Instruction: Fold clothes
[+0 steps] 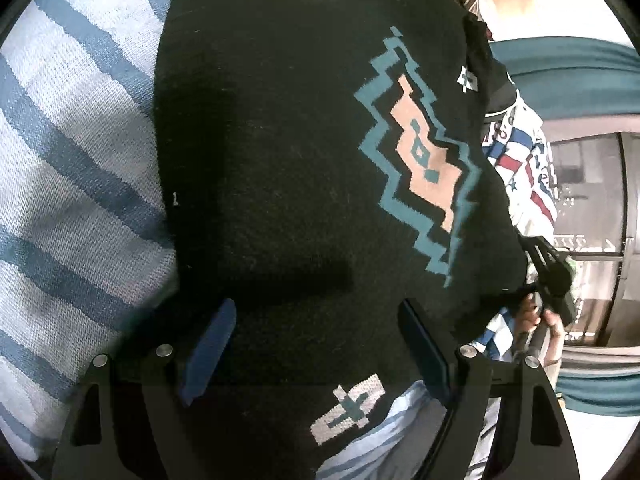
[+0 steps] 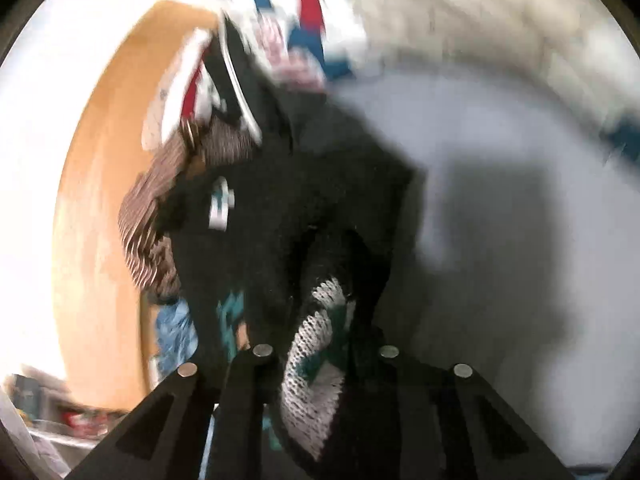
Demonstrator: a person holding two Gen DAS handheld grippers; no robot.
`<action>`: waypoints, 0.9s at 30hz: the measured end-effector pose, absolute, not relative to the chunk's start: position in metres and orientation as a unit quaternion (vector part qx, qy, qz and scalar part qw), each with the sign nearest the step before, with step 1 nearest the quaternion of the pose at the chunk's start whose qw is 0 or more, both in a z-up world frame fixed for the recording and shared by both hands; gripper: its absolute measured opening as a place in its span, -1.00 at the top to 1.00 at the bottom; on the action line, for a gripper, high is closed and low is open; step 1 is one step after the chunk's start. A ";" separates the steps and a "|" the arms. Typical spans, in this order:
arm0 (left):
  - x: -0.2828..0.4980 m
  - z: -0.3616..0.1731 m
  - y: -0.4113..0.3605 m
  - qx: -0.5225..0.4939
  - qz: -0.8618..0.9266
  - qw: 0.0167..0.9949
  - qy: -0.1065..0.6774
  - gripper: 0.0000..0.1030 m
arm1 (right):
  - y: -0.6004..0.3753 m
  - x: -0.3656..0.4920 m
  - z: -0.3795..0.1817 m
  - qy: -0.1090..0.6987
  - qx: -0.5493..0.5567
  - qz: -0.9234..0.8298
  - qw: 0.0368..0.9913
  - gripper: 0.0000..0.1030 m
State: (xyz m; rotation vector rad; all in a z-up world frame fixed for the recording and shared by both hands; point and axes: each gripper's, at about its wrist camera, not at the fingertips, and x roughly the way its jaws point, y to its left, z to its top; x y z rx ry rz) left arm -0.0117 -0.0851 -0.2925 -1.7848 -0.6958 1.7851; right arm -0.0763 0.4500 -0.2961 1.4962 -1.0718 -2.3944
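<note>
Left gripper (image 1: 316, 344): jaws wide apart over black patterned sweater (image 1: 300, 140), gripping nothing. Right gripper (image 2: 326, 354): jaws clamped on bunched sweater fold, view blurred. Sweater spread over blue-and-white striped cloth (image 1: 72, 152); beyond, red-white-blue garment (image 1: 524, 152) at its far edge.

Your left black two-finger gripper (image 1: 316, 344) points steeply down, its blue-padded fingers (image 1: 210, 346) spread wide with nothing pinched between them. Your right black two-finger gripper (image 2: 326, 350) tilts down too, jaws drawn close, pinching a bunched fold of black knit sweater (image 2: 312, 360). Your right hand (image 1: 538, 320) wraps its handle.
</note>
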 end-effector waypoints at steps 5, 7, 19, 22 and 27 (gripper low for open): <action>-0.013 -0.294 -0.080 -0.662 0.659 0.253 -0.253 -0.61 | 0.459 -0.079 -0.297 -0.304 0.517 -0.800 -0.012 0.64; -0.013 -0.294 -0.080 -0.661 0.659 0.257 -0.250 -0.61 | 0.457 -0.074 -0.302 -0.316 0.514 -0.797 -0.008 0.62; -0.007 -0.294 -0.087 -0.639 0.665 0.276 -0.270 -0.61 | 0.320 -0.045 -0.225 -0.236 0.483 -0.801 0.264 0.60; -0.001 -0.291 -0.105 -0.611 0.663 0.286 -0.324 -0.55 | 0.235 -0.035 -0.206 -0.154 0.516 -0.743 0.397 0.60; 0.004 -0.281 -0.160 -0.563 0.645 0.279 -0.435 -0.55 | 0.202 -0.022 -0.249 -0.176 0.606 -0.655 0.415 -0.19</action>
